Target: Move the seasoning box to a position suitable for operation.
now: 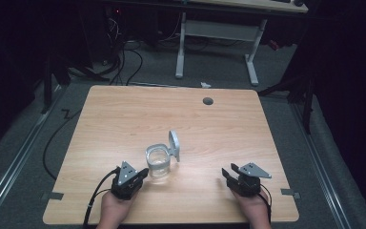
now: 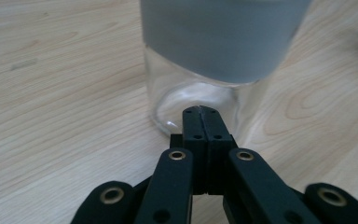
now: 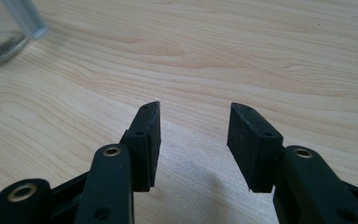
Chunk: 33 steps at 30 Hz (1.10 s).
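Resting both grippers by the jar

Left gripper (image 2: 200,111) has its jaws pressed together on nothing, tips just short of the glass jar (image 1: 158,162) at table (image 1: 124,114) centre-front. Jar's hinged lid (image 1: 174,144) stands open. Right gripper (image 3: 193,126) sits well apart from it, jaws spread wide, empty.

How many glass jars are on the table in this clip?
1. The glass jar stands near the middle of the wooden table, its hinged lid flipped open, right in front of the left gripper. Nothing on the table seems able to hide another.
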Each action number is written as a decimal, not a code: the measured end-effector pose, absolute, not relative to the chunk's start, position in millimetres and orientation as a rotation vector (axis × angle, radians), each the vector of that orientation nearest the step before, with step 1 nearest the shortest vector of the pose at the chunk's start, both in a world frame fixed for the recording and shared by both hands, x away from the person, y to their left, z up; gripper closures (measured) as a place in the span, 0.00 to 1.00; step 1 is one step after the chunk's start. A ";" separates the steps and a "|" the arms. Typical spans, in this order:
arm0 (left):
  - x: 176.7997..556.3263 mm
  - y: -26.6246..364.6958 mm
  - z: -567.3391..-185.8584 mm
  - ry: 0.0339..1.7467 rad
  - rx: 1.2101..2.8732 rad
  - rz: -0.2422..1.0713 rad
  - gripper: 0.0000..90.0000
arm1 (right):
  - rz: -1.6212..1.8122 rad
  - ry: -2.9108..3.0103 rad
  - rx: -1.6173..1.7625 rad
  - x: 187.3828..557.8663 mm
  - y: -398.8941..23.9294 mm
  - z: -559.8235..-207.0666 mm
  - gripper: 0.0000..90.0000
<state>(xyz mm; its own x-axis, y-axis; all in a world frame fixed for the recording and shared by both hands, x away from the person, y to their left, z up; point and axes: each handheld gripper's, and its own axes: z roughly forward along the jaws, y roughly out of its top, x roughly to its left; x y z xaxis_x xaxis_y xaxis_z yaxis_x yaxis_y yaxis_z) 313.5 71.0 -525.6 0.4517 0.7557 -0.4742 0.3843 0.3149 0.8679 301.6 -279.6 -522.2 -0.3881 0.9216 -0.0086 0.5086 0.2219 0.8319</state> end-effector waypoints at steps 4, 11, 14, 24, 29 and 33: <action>307.7 56.7 -525.3 1.115 1.323 0.310 1.00 | 1.071 2.002 1.312 301.6 -279.3 -521.7 0.71; 308.4 57.9 -525.5 1.111 1.319 0.349 1.00 | 1.091 2.038 1.312 302.3 -280.2 -521.8 0.76; 319.7 72.5 -524.3 1.157 1.284 0.373 1.00 | 1.097 2.036 1.317 301.5 -281.4 -521.3 0.76; 372.2 71.5 -526.6 1.214 1.269 0.404 1.00 | 1.091 2.043 1.313 302.2 -281.0 -521.6 0.70; 369.9 66.5 -526.4 1.202 1.276 0.380 1.00 | 1.088 2.043 1.322 302.8 -282.5 -522.8 0.67; 360.9 64.8 -526.6 1.193 1.278 0.369 1.00 | 1.094 2.036 1.330 302.2 -282.7 -523.1 0.66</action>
<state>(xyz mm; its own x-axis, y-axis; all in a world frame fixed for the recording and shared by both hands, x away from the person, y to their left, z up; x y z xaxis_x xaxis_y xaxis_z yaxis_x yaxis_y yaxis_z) 360.9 64.8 -526.6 0.4072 0.7815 -0.4727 0.3784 0.3267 0.8661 302.2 -282.7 -523.1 -0.4192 0.9071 0.0375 0.5317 0.2118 0.8200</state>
